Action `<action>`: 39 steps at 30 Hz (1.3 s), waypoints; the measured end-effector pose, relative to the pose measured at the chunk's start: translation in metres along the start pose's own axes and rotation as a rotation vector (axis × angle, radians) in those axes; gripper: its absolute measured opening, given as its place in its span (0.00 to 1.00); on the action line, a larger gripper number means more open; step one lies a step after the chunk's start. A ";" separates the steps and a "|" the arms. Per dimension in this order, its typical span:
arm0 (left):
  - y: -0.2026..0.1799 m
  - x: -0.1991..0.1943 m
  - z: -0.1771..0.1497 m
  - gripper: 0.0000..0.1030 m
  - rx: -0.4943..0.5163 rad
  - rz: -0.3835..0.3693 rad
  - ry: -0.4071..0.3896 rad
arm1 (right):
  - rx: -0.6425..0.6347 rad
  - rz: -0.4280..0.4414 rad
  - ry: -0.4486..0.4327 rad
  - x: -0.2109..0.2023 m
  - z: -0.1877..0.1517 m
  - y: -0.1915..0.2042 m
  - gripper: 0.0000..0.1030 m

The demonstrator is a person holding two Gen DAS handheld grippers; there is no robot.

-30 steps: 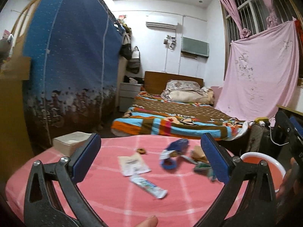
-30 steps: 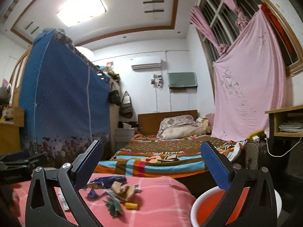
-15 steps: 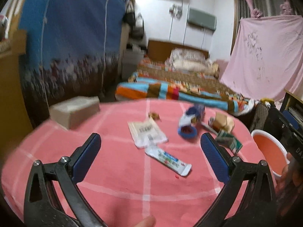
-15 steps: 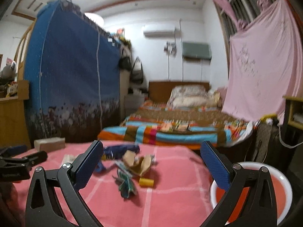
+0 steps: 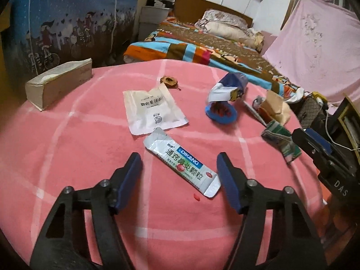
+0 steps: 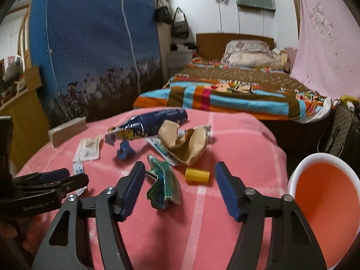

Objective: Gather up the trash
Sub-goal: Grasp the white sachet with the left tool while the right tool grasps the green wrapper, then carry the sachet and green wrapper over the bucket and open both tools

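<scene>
Trash lies scattered on a table under a pink checked cloth (image 5: 67, 157). A silver sachet (image 5: 182, 162) lies between the closing jaws of my left gripper (image 5: 180, 175); the pads do not press on it. My right gripper (image 6: 180, 182) hovers low over a crumpled green wrapper (image 6: 164, 186) and a small yellow cylinder (image 6: 197, 175). Its jaws are closing too, clear of both. Farther off lie a white sachet (image 5: 153, 110), a blue wrapper (image 5: 227, 87), a blue ring (image 5: 221, 113) and crumpled brown paper (image 6: 184, 141).
A white bin with an orange inside (image 6: 324, 198) stands at the table's right edge. A tissue box (image 5: 58, 83) sits at the far left of the table. Behind the table are a bed with a striped blanket (image 6: 225, 94) and a blue curtain (image 6: 90, 56).
Both grippers tipped down and moved closer to the table, so the trash fills the views. Both pairs of jaws narrowed from wide open to about half.
</scene>
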State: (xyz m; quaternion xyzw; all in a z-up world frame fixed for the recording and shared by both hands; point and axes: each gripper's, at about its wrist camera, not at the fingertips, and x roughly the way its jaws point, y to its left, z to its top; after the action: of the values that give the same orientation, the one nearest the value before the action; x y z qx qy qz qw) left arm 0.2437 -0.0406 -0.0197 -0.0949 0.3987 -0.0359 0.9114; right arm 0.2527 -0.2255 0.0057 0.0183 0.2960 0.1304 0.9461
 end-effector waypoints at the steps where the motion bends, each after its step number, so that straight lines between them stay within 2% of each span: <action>1: -0.003 0.000 0.000 0.43 0.005 0.005 0.002 | -0.001 0.003 0.011 0.002 0.000 0.000 0.50; 8: -0.010 0.001 -0.002 0.15 0.044 0.017 0.019 | -0.033 0.034 0.055 0.009 0.000 0.007 0.48; 10: -0.009 0.000 -0.002 0.11 0.043 0.005 0.019 | -0.039 0.038 0.075 0.013 0.000 0.008 0.40; 11: -0.008 0.000 -0.001 0.09 0.043 0.001 0.020 | -0.039 0.042 0.091 0.017 0.000 0.009 0.30; 14: -0.008 -0.001 0.000 0.06 0.045 -0.014 0.018 | -0.041 0.047 0.139 0.027 -0.002 0.009 0.17; 17: -0.007 -0.002 0.000 0.03 0.045 -0.027 0.015 | -0.048 0.043 0.151 0.029 -0.003 0.011 0.11; 25: -0.012 -0.010 -0.003 0.00 0.069 -0.050 -0.017 | -0.051 0.077 0.062 0.011 -0.003 0.014 0.07; 28: -0.015 -0.019 -0.003 0.00 0.068 -0.077 -0.062 | -0.039 0.093 0.009 0.000 -0.001 0.011 0.07; 35: -0.034 -0.046 0.002 0.00 0.080 -0.170 -0.213 | 0.030 0.109 -0.195 -0.039 0.002 -0.006 0.07; 39: -0.064 -0.066 0.007 0.00 0.156 -0.232 -0.339 | 0.037 0.050 -0.322 -0.069 0.006 -0.019 0.07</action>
State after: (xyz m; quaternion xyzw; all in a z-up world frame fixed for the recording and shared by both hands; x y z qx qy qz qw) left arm 0.2046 -0.0928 0.0458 -0.0738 0.2220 -0.1549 0.9598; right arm 0.2063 -0.2612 0.0472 0.0637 0.1423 0.1438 0.9773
